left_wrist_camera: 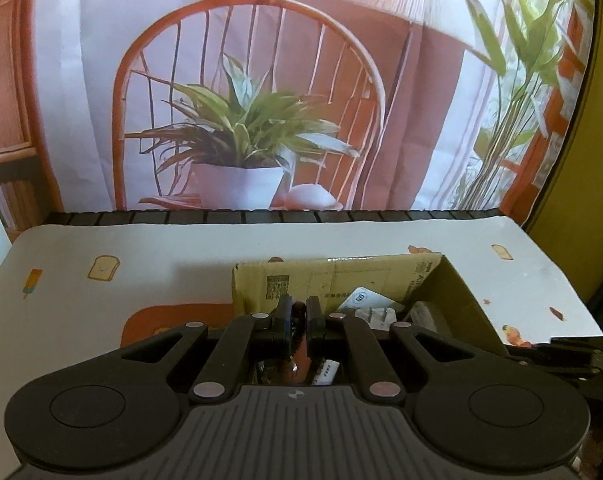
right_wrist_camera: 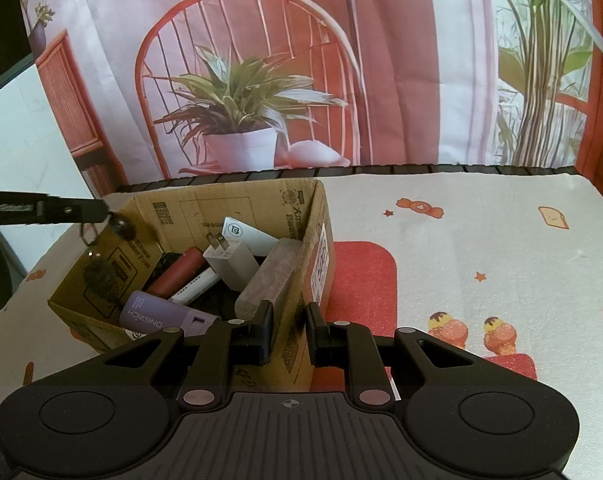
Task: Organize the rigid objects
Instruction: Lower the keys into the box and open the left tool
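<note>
- Purple tube (right_wrist_camera: pixel 163 316) reads "ONESICH", lying in the cardboard box (right_wrist_camera: pixel 301 236) on the table (right_wrist_camera: pixel 481 240).
- Right gripper (right_wrist_camera: pixel 289 320) fingers clamp the box's near wall at 6 o'clock.
- Left gripper (left_wrist_camera: pixel 299 312) fingers pinch a small dark keychain-like object (right_wrist_camera: pixel 121 227) over the box's 10 o'clock corner.

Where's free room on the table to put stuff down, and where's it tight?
Free: the tablecloth right of the cardboard box, out to the far table edge, and the stretch left of the box in the left wrist view. Tight: inside the box, packed with a white charger, red tube and purple case; right tongs clamp its near wall.
</note>
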`<state>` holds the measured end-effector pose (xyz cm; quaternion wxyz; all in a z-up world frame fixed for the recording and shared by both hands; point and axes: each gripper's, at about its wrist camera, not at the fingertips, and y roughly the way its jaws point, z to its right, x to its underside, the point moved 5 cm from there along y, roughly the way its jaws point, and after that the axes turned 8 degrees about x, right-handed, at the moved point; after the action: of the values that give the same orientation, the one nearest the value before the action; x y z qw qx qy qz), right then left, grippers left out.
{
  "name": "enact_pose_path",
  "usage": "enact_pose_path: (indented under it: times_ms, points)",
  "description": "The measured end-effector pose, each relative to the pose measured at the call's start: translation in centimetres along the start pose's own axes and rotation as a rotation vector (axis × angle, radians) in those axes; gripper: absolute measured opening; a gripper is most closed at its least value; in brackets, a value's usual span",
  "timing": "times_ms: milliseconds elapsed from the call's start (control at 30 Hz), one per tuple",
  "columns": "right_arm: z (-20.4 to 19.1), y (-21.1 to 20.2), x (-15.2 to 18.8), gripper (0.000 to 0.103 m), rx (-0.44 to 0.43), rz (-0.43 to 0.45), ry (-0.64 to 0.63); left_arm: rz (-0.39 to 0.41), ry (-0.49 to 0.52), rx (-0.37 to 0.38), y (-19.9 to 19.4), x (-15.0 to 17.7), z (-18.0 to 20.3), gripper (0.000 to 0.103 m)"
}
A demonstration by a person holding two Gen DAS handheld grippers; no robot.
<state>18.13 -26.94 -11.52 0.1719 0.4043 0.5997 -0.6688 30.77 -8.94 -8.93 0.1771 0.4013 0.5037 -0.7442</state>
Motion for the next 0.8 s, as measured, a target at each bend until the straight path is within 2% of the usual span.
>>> enact_pose_path:
  times_ms: [200,433,633,800]
  points:
    - [0.0,0.0,0.0,0.018,-0.001,0.000,0.001,-0.016,-0.009,-0.002,1.8,-0.9,-0.1,0.007]
    - [0.0,0.1,0.0,0.018,-0.003,-0.001,0.003,-0.074,0.007,-0.018,3.7,-0.4,-0.2,0.008]
    - [-0.1,0.1,0.0,0.018,-0.003,-0.002,0.003,-0.098,-0.001,-0.027,4.0,0.0,-0.8,0.008]
    - [-0.1,0.1,0.0,0.018,-0.003,-0.002,0.003,-0.077,-0.001,-0.009,3.2,-0.2,-0.8,0.012]
